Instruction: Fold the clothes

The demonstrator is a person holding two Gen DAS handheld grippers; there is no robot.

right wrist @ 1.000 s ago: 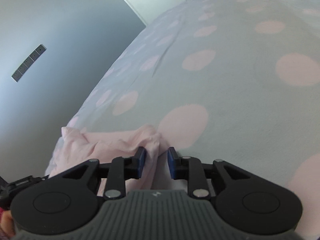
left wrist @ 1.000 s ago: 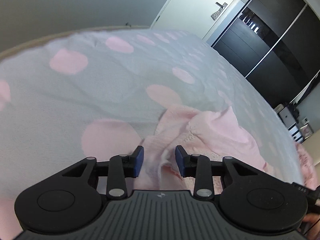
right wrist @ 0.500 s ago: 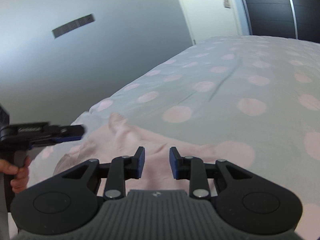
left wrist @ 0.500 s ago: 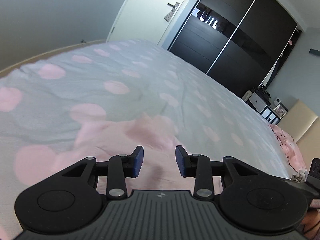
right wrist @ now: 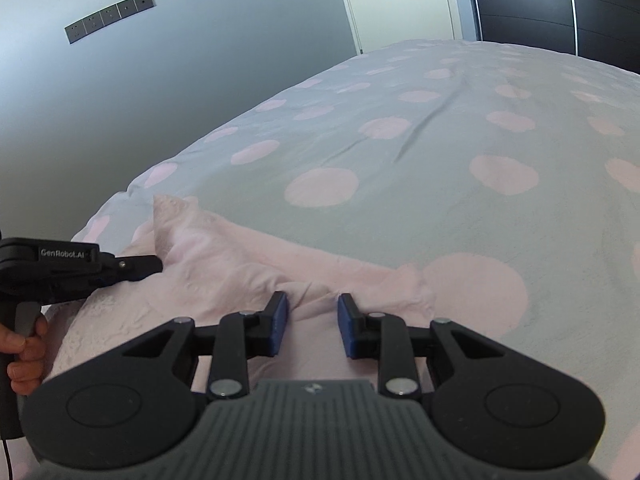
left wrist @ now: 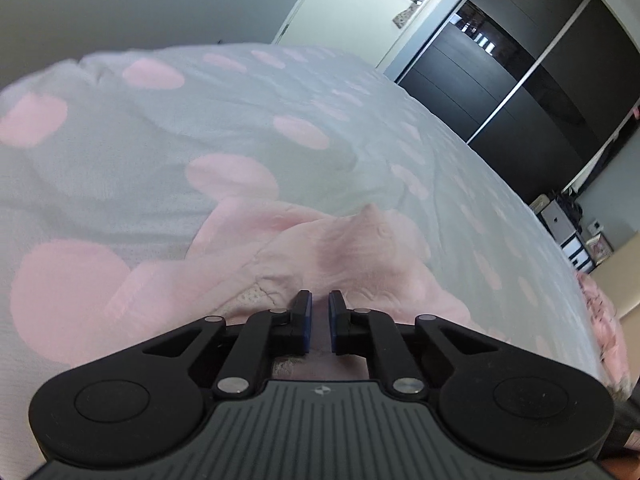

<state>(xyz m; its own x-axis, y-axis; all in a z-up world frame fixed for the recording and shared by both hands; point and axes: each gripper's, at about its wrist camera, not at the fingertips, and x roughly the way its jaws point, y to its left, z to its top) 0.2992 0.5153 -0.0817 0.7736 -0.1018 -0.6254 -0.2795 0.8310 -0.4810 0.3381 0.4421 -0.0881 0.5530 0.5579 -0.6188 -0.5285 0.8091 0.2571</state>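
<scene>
Left claw point(left wrist: 319, 307): closing over the pink garment point(left wrist: 344, 240), cloth between its narrowing pads.
Pink garment: rumpled on the polka-dot bed point(right wrist: 440, 152), at its near edge.
Right claw point(right wrist: 313, 307): parted over a fabric ridge, not pinching.

Bed: grey cover point(right wrist: 440, 208) with pale pink dots, creased down its middle.
Garment: pink garment point(right wrist: 240, 272) lies rumpled at the near edge of the bed, one corner standing up in a peak at the far left.
Right gripper point(right wrist: 313, 322): low over the garment, jaws partly apart, a ridge of pink cloth lying between the blue pads; whether the pads press on it cannot be told.
Left gripper point(right wrist: 154, 266): comes in from the left, its tip at the garment's raised fold, jaws closing.
Hand point(right wrist: 24, 354): wrapped round the left gripper's handle.
Wall: grey, with a strip of switches point(right wrist: 110, 18).
Beyond the bed: white door point(right wrist: 404, 4), dark wardrobe point(right wrist: 560, 8).
</scene>
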